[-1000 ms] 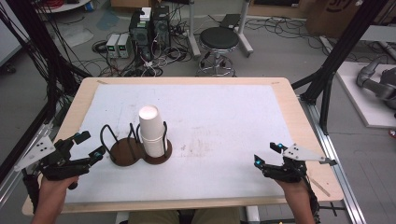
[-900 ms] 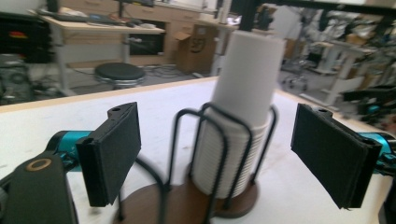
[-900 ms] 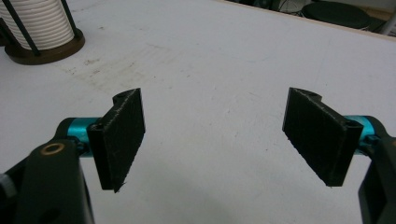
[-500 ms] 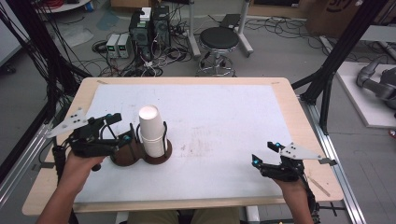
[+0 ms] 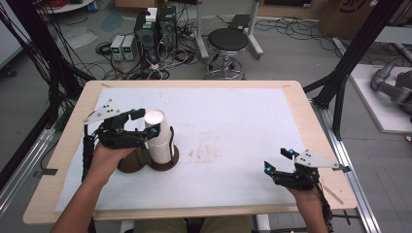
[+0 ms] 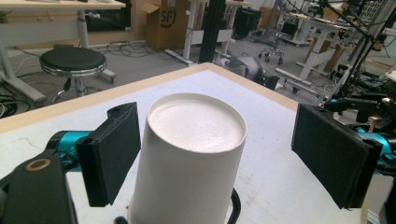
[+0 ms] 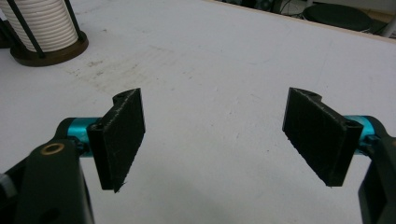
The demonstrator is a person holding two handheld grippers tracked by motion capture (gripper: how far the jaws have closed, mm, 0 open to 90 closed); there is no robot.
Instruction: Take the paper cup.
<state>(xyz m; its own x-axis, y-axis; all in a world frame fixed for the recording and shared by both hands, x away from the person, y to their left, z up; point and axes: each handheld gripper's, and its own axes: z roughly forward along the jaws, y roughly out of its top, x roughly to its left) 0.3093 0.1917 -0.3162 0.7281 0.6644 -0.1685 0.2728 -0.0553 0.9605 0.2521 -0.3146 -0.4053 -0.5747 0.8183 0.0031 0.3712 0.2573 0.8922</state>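
Observation:
A stack of white paper cups [image 5: 160, 141] stands upside down in a brown round holder [image 5: 170, 160] with black wire uprights, left of the table's middle. My left gripper [image 5: 145, 122] is level with the stack's top, open, one jaw on each side. In the left gripper view the top cup [image 6: 196, 123] sits between the two pads [image 6: 112, 149]; the left one is close to it, the right one well apart. My right gripper [image 5: 279, 160] rests open near the front right edge with nothing between its pads [image 7: 123, 135]. The stack [image 7: 46, 21] is far off at that view's upper left.
A second brown disc [image 5: 128, 165] lies just left of the holder, partly under my left hand. A white mat [image 5: 233, 126] covers the wooden table [image 5: 311, 121]. A stool [image 5: 228, 41] and computer boxes [image 5: 155, 24] stand on the floor beyond the far edge.
My left gripper has moved from the table's front left rightward and up to the cup stack, its jaws now on either side of the top cup. The right gripper has kept still.

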